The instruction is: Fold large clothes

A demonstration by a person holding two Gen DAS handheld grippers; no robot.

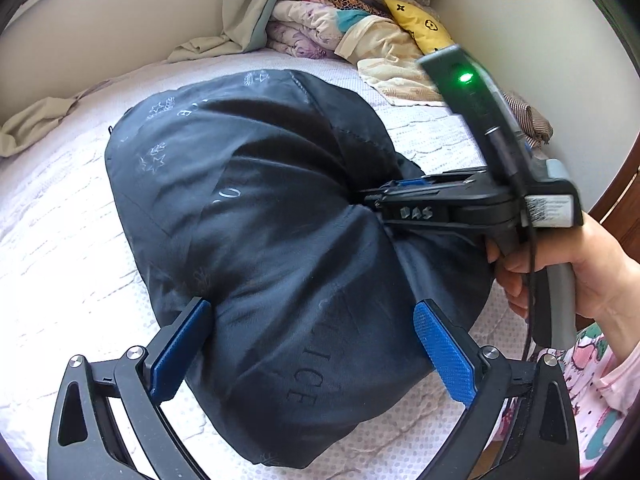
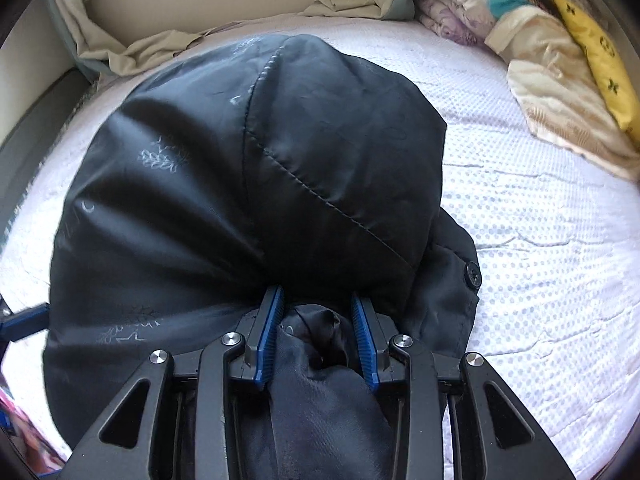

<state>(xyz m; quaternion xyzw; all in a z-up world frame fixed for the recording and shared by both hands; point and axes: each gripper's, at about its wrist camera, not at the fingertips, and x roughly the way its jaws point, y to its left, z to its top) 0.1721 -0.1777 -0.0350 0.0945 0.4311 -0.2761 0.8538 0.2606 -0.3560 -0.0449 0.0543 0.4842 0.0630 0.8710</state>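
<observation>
Right wrist view: right gripper (image 2: 318, 300) clamped on a bunched fold of the dark jacket (image 2: 248, 184), blue pads (image 2: 269, 328) pressing cloth from both sides. Left wrist view: left gripper (image 1: 312, 312) spread wide, straddling the jacket's near bulge without pinching. Jacket heaped mid-bed (image 1: 52, 240), lining outward; folded quilts (image 1: 320, 24) stacked by the far wall.

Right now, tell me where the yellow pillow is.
In both views the yellow pillow lies at the bed's far right corner against the wall, beside the folded quilts, beyond the black jacket.
</observation>
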